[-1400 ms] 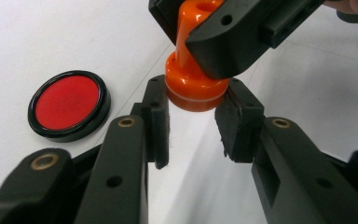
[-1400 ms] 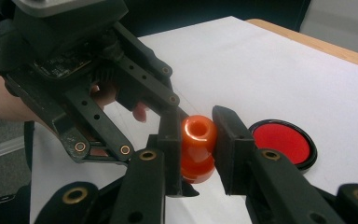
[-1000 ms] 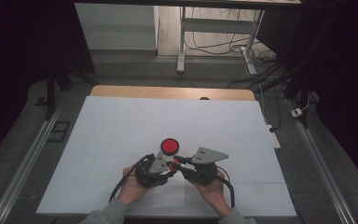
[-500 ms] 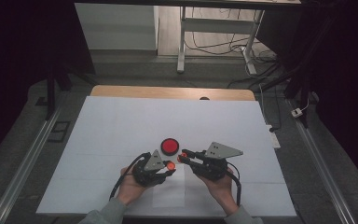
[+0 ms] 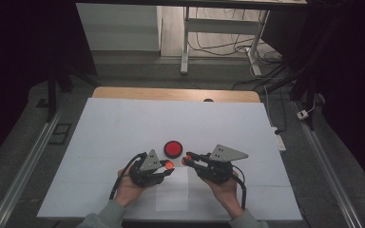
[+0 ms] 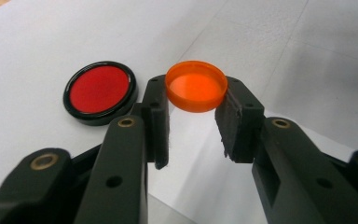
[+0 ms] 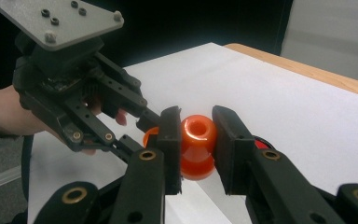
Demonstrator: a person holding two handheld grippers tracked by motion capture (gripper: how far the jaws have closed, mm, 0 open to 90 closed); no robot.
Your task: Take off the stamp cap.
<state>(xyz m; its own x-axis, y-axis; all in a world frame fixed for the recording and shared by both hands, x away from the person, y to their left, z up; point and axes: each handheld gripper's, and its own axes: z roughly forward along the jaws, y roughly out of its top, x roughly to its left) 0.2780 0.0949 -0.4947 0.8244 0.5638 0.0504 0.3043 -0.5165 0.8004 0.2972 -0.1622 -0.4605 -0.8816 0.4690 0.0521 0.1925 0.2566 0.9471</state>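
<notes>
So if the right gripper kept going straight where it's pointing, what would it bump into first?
Probably the left gripper: it sits right ahead, holding an orange cap. The right gripper holds an orange bottle, which would likely touch first.

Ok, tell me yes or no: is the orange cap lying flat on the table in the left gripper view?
No, the orange cap is clamped between the left hand-held gripper jaws, raised above the white table, beside the red disc.

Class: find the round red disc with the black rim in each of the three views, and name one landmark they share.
High view: round red disc with the black rim, centre, just beyond both grippers.
Left gripper view: left of centre, beside the orange cap.
Right gripper view: a red sliver behind the right-hand jaw.
Shared landmark: white table sheet.
</notes>
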